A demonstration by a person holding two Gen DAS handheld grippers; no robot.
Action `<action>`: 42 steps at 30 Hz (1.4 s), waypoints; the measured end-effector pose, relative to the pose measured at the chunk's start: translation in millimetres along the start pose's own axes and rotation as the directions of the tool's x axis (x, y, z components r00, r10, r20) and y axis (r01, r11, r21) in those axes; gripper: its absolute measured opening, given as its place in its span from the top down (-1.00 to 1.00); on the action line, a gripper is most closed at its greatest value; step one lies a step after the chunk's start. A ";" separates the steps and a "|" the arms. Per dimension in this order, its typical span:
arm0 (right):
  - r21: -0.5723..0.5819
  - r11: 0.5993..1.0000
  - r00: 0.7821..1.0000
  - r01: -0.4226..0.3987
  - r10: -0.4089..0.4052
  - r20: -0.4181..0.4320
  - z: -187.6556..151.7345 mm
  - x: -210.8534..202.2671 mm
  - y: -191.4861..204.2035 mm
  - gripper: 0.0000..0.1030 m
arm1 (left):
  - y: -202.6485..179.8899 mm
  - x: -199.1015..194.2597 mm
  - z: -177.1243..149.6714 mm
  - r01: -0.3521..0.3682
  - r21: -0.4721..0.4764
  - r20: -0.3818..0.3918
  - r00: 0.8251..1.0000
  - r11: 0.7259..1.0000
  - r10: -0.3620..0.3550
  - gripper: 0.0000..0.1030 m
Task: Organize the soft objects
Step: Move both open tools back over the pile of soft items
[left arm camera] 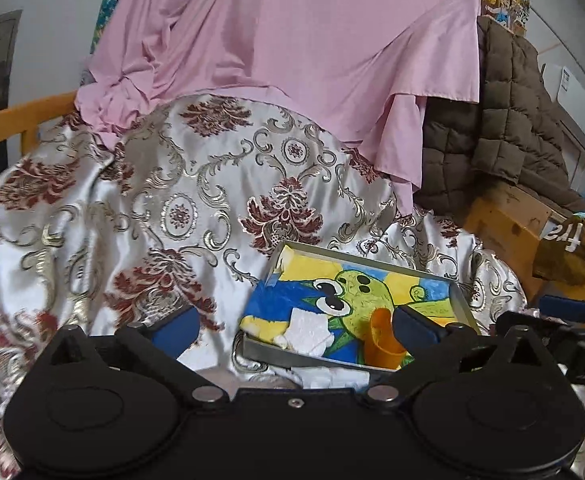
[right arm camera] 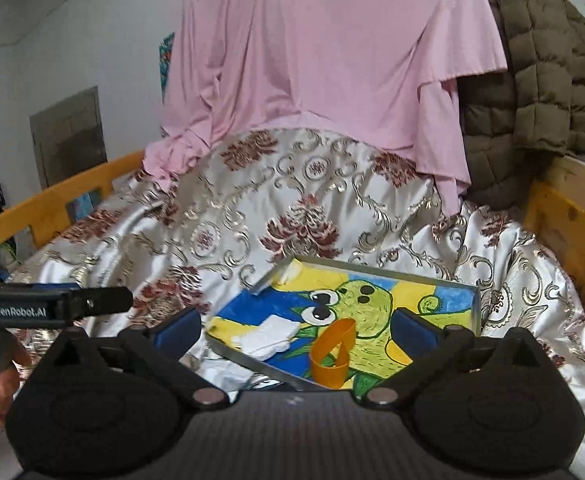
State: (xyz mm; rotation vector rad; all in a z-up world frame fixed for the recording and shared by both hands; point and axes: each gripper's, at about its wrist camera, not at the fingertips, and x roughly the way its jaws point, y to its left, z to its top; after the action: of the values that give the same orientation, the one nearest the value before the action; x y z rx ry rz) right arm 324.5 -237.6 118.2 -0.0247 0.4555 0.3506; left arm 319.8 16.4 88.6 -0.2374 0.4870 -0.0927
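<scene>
Task items: white soft pieces [right arm camera: 270, 334] and one orange loop [right arm camera: 330, 360], both lying in a shallow metal tray [right arm camera: 474, 304] lined with a cartoon-creature picture. The tray sits tilted on the patterned satin spread [right arm camera: 228, 208], low centre in both wrist views.

Handling, judged: the white pieces look like foam or wadding, so light and compressible, likely to shed or tear at the edges; best pinched across the thick middle. The orange loop looks thin and springy, possibly slick; best taken through the band, one finger inside the loop.

Count: one orange loop; one white piece in the tray and more white material [left arm camera: 332, 378] just outside its near rim, number unclear. One tray. One pink cloth [left arm camera: 292, 52] and one brown quilted jacket [left arm camera: 504, 120], both draped behind.

Left gripper [left arm camera: 294, 322]: jaws spread wide, empty, straddling the tray's near left corner. Right gripper [right arm camera: 296, 326]: likewise spread and empty, over the tray.
</scene>
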 end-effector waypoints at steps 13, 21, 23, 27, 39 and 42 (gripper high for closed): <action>0.026 0.998 0.995 -0.063 0.061 0.082 -39.5 -86.4 39.0 -0.99 | -21.9 -96.5 -35.7 -0.050 -0.036 0.132 0.990 0.998 0.054 -0.98; -0.009 1.000 0.988 -0.001 0.003 0.152 -80.4 -122.6 52.0 -0.99 | -40.9 -130.5 -76.3 -0.059 0.032 0.177 0.983 0.998 0.052 -0.98; -0.020 1.000 0.985 0.018 -0.014 0.171 -88.9 -127.1 55.1 -0.99 | -43.6 -137.9 -83.1 -0.053 0.043 0.173 0.984 0.998 0.044 -0.98; 0.002 1.000 0.982 0.024 -0.024 0.190 -99.9 -130.3 56.1 -0.99 | -46.7 -147.8 -92.0 -0.058 0.061 0.172 0.984 0.996 0.047 -0.99; 0.056 0.998 0.987 0.000 -0.009 0.159 -124.6 -124.7 41.5 -0.99 | -28.2 -145.8 -114.9 -0.145 0.089 0.122 0.983 0.985 0.134 -0.99; 0.051 0.999 0.991 -0.007 0.000 0.135 -133.2 -118.7 40.2 -0.99 | -19.1 -143.5 -121.4 -0.176 0.096 0.098 0.981 0.980 0.166 -0.99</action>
State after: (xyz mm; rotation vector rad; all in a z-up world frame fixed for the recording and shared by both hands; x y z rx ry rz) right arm 154.5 -252.0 52.3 0.0493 0.3299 0.3414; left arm 135.4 -6.1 54.2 -0.0963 0.4103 0.0605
